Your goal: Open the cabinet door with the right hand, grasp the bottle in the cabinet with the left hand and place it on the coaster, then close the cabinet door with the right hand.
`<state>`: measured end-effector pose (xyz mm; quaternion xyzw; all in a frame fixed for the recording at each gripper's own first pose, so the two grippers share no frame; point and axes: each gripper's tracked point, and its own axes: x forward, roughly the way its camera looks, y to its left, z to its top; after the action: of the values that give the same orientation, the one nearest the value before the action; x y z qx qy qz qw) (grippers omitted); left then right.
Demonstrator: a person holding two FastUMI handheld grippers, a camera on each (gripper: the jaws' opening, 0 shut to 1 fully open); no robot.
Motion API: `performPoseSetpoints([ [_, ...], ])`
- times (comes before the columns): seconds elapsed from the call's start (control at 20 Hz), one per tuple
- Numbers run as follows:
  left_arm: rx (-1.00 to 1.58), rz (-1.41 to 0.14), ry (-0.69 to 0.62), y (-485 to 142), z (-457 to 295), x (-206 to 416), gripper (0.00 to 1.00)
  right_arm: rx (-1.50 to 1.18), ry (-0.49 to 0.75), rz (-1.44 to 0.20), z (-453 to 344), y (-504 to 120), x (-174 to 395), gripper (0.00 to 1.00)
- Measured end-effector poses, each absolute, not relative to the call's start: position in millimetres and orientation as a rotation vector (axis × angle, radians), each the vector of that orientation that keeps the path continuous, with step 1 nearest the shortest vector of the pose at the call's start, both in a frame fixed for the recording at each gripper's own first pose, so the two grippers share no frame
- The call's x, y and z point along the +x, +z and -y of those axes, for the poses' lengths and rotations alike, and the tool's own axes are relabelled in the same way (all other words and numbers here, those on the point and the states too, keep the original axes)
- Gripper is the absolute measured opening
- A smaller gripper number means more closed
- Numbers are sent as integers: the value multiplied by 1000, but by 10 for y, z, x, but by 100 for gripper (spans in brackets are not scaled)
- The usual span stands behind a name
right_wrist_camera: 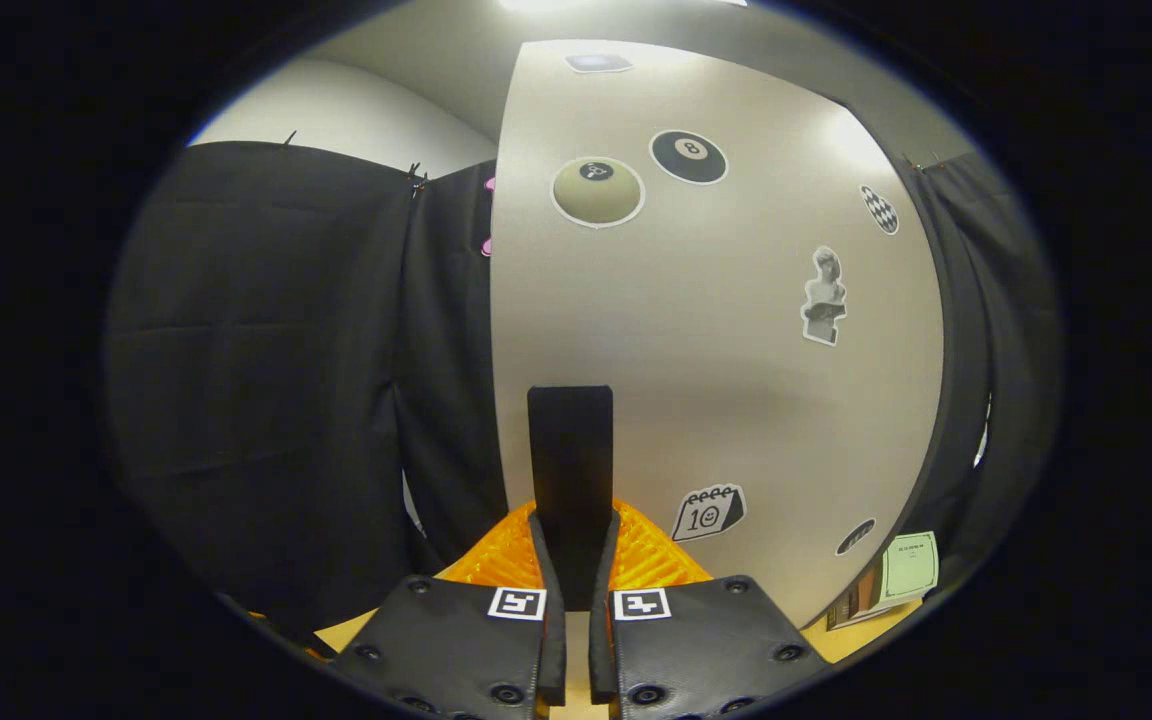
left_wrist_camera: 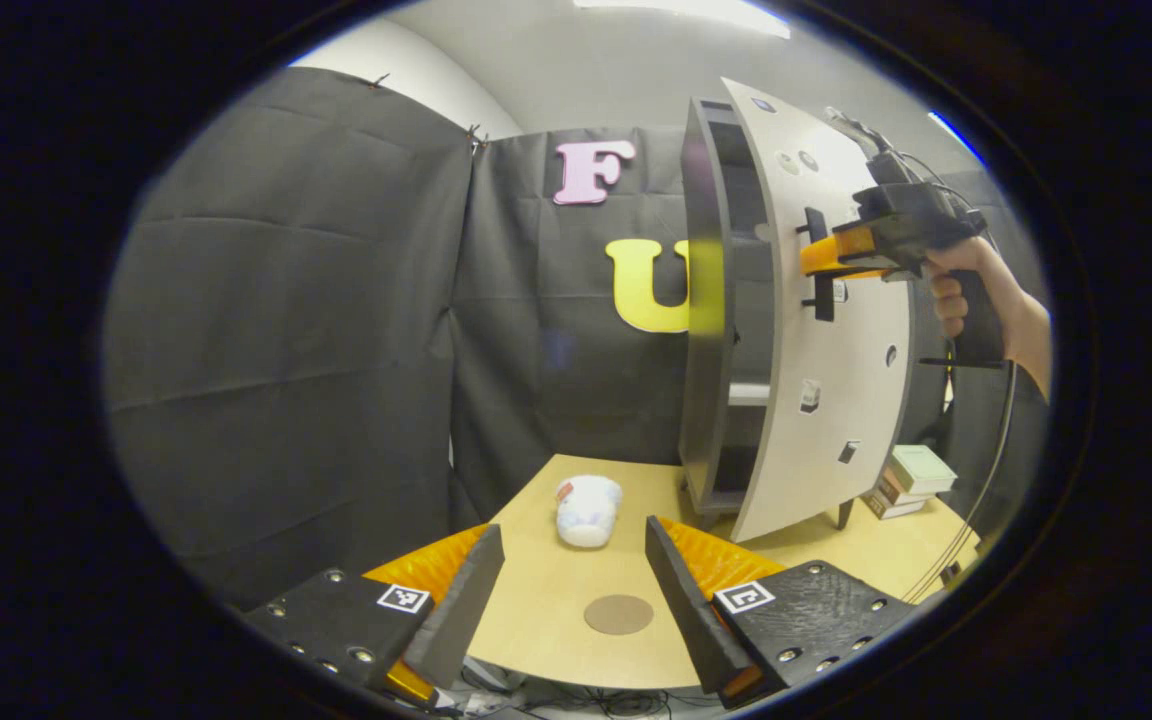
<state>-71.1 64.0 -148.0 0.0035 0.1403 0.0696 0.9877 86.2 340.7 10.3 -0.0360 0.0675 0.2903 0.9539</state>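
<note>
right gripper (right_wrist_camera: 576, 560) clamped on the cabinet door's (right_wrist_camera: 716, 330) black handle (right_wrist_camera: 570, 450), stickers up close, left gripper view gets the door (left_wrist_camera: 836, 330) swung partly open, left gripper (left_wrist_camera: 574, 590) spread wide, bottle (left_wrist_camera: 586, 510) lying sideways on the table (left_wrist_camera: 546, 620), off the coaster (left_wrist_camera: 618, 614)

The left gripper (left_wrist_camera: 574, 590) hangs with its jaws wide apart and nothing between them. The right gripper (right_wrist_camera: 572, 560), held by a hand (left_wrist_camera: 976, 300), has its jaws pressed on the door handle (right_wrist_camera: 570, 470).
</note>
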Motion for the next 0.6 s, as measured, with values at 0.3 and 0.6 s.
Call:
performPoseSetpoints([
  [0.3, 11, -273, 123, -1336, -507, -789, 87, -66, 621, -145, -3351, 112, 845, 13],
  [0.6, 17, -271, 81, -1273, -274, -681, 87, -58, 632, -160, -3299, 107, 808, 11],
])
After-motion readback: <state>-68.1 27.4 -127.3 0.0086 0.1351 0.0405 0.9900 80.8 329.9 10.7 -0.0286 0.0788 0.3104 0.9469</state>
